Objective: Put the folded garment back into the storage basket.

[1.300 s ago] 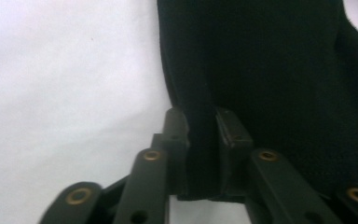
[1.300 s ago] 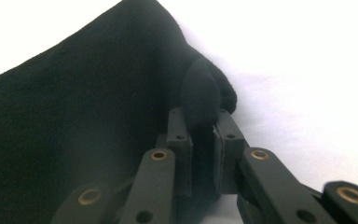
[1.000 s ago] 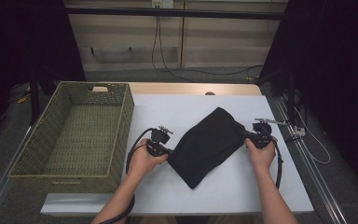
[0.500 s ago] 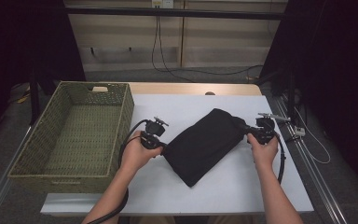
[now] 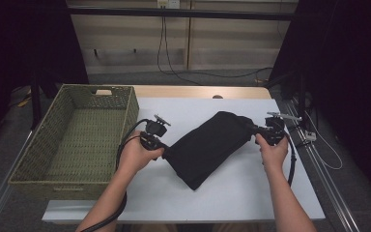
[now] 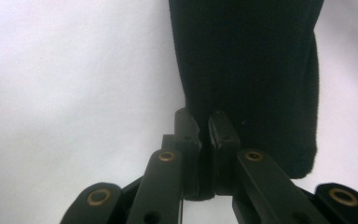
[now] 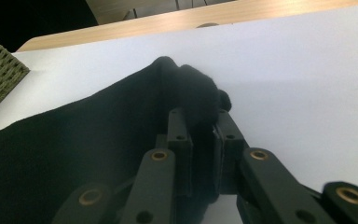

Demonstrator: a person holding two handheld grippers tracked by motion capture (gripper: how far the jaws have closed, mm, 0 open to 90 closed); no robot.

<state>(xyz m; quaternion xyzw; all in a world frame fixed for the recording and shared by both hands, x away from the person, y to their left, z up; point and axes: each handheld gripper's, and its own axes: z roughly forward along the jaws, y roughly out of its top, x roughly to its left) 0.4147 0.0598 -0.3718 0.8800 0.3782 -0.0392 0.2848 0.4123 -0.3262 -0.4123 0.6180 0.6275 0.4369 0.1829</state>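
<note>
Now black cloth (image 5: 207, 147) stretches between both clamped tongs

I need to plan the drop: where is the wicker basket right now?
In the high view the wicker basket sits at the table's left edge, beside the left gripper holding the black cloth.

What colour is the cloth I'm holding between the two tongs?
Plain black, no pattern; the cloth shows best in the high view against the white table.
</note>
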